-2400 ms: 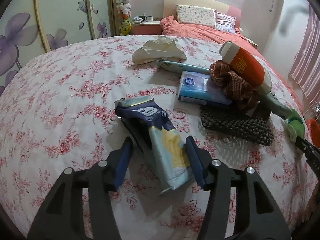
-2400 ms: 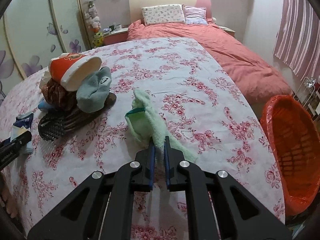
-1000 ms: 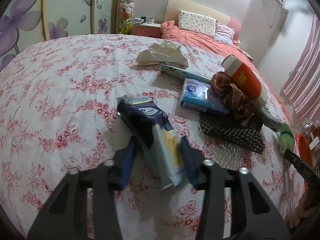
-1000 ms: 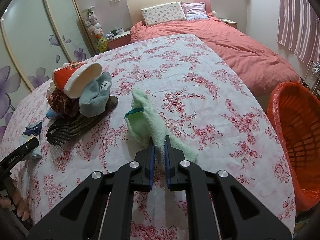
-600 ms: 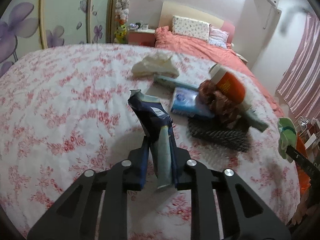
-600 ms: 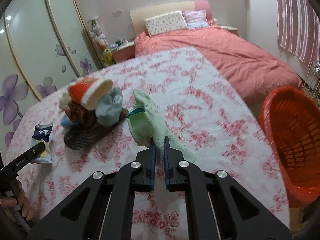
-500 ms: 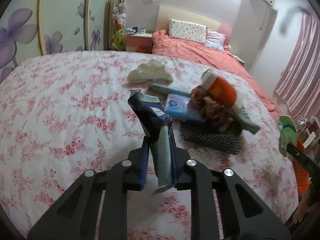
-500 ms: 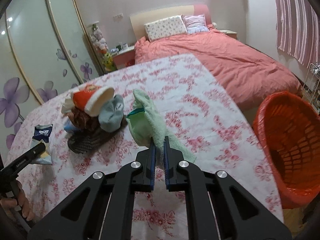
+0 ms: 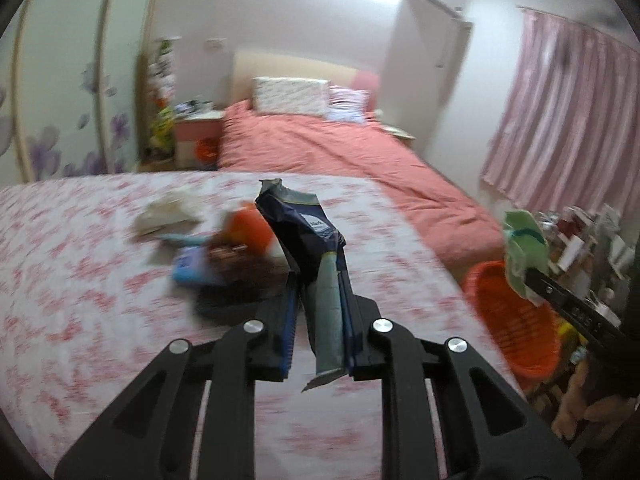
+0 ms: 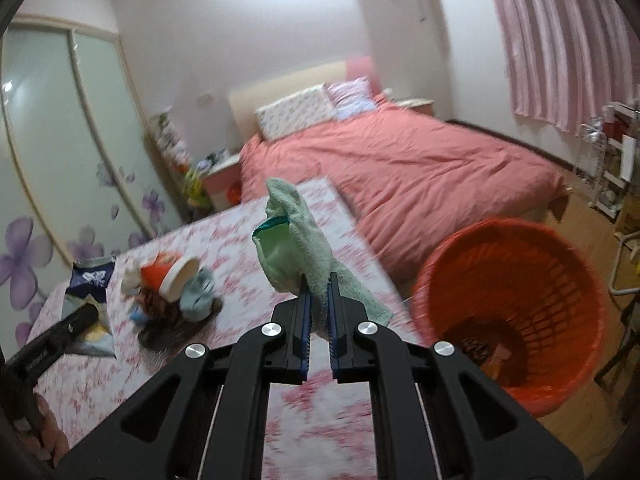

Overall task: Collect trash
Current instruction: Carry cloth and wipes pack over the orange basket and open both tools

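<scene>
While the floral-print bedspread (image 9: 100,300) lies blurred beneath it, the left gripper (image 9: 318,300) is clamped narrowly on a crinkled foil wrapper (image 9: 310,248), dark navy at its torn top and pale grey-green lower down, which stands nearly upright between the blue-padded fingers (image 9: 290,320), lifted clear of the bedspread. On the bedspread beyond the wrapper sits a blurred heap: an orange cup (image 9: 250,230) with a white rim, a brownish checked cloth (image 9: 228,256), a flat blue packet (image 9: 188,266) and a crumpled cream paper (image 9: 168,214).

The right gripper (image 10: 318,308) pinches a fluffy mint-green terry cloth (image 10: 304,244) with a darker teal band, its loose end drooping past the fingers toward the basket side. A round orange plastic basket (image 10: 568,280) with a lattice wall stands on the wooden floor just off the bedspread's edge, some scraps lying in its bottom. In the left wrist view the same cloth hangs above that basket's rim.
</scene>
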{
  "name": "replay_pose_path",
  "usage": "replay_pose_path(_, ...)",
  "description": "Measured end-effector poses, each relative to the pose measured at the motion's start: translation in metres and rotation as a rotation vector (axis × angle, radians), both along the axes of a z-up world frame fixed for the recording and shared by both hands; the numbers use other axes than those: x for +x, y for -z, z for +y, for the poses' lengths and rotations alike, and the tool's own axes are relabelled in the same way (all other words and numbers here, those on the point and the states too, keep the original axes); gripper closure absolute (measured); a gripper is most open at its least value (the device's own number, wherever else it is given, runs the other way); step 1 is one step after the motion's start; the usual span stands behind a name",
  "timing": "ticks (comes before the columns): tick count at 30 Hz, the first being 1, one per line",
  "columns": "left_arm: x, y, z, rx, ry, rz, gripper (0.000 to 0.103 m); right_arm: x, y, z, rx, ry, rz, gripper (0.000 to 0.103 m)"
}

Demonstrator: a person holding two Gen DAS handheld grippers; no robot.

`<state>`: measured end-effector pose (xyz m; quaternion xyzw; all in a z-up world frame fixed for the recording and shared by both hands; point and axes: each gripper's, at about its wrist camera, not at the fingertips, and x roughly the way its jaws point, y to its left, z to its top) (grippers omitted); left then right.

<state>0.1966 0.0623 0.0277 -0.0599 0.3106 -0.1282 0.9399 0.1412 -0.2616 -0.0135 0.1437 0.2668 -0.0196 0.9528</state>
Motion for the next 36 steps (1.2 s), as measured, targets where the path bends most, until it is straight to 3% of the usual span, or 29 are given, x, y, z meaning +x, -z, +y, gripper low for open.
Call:
replay_pose_path(5,-0.001,-0.01,-0.068,-0.038,0.153,-0.032,0.083,-0.014,-0.008,-0.04,0.006,0.117,-0.053,0.095)
replay_pose_path(11,0.007,-0.008,-0.152,-0.057,0.336,-0.021,0.083,-0.018,0.003,-0.083,0.026,0.222,-0.051,0.095)
replay_pose_path(22,0.04,0.038,-0.275,-0.006,0.513,0.08,0.078,-0.005,0.033,-0.142,0.112,0.297,-0.002,0.094)
replay_pose_path(24,0.047,0.049,-0.285,0.019,0.504,0.101,0.067,-0.001,0.042,-0.149,0.118,0.297,0.021,0.088)
replay_pose_path(26,0.054,0.06,-0.287,0.039,0.484,0.123,0.058,0.001,0.048,-0.155,0.118,0.296,0.04,0.068)
replay_pose_path(28,0.058,0.068,-0.283,0.055,0.465,0.134,0.053,0.001,0.052,-0.156,0.119,0.299,0.047,0.061)
replay_pose_path(36,0.058,0.071,-0.239,0.134,0.373,0.098,0.037,-0.001,0.048,-0.144,0.104,0.295,0.07,0.056)
